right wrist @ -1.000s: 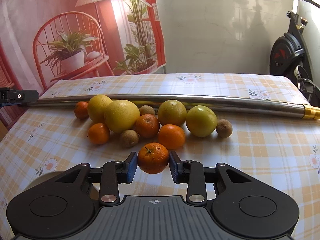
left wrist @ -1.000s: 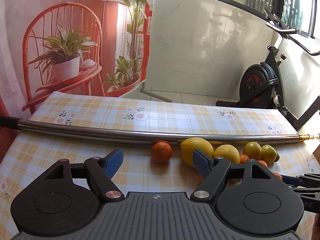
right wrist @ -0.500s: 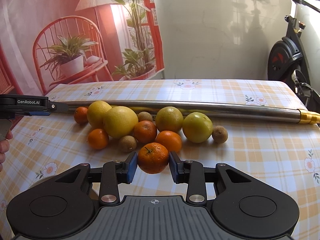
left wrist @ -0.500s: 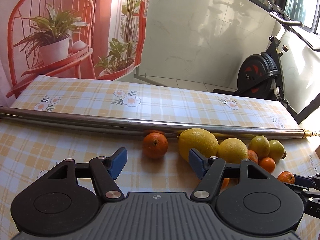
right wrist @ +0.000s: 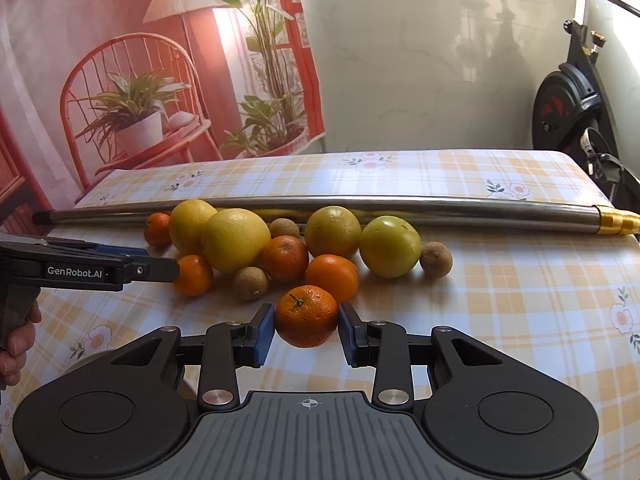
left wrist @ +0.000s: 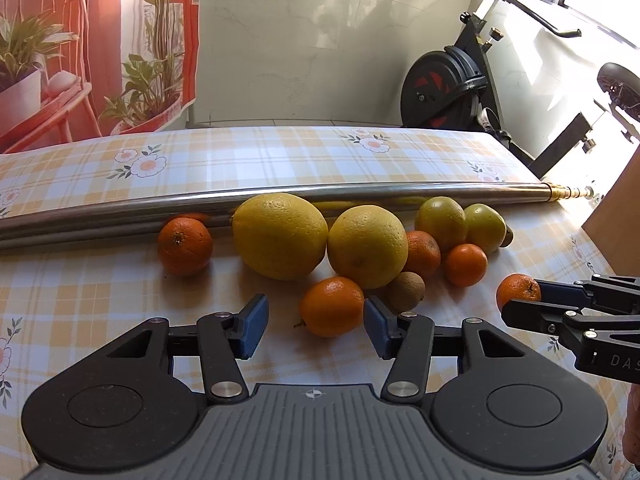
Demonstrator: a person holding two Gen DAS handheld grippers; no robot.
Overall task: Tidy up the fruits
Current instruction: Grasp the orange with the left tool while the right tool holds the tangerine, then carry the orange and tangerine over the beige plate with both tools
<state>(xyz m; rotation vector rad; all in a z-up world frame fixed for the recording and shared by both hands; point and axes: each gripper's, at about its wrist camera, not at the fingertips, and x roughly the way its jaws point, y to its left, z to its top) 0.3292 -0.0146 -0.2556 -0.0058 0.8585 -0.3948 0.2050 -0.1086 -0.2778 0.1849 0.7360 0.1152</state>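
Stemmed mandarin (right wrist: 306,315) sits between the right gripper (right wrist: 306,334) fingers, blue pads (right wrist: 264,335) narrowed onto both its sides, gripped or very nearly; it rests on or just above the table (right wrist: 520,320), contact underneath can't be told. Left view shows the same mandarin (left wrist: 517,290) at the tip of the right gripper (left wrist: 536,300), which comes in low and level from the right.

Left gripper (left wrist: 312,326) fingers spread wide, holding nothing. Another mandarin (left wrist: 332,306) lies between them, close to the right pad (left wrist: 374,326), clear gap to the left pad. Right view shows the left gripper (right wrist: 160,266) coming in level from the left, tip at that mandarin (right wrist: 193,275); part of the person's left hand (right wrist: 16,340) on the handle at the frame edge.

Just beyond the left fingers: two big yellow citrus (left wrist: 280,236) (left wrist: 367,246), a brown kiwi (left wrist: 405,291), more mandarins (left wrist: 466,265), two greenish oranges (left wrist: 441,219). A lone mandarin (left wrist: 185,246) sits beyond and left of the left fingers, touching or nearly touching the metal pole (left wrist: 120,216) that runs across the table behind the fruit. Only the right view shows a kiwi (right wrist: 437,259) off the pile's right end and the pole's gold tip (right wrist: 616,222). Exercise bike (left wrist: 452,88) behind the table.
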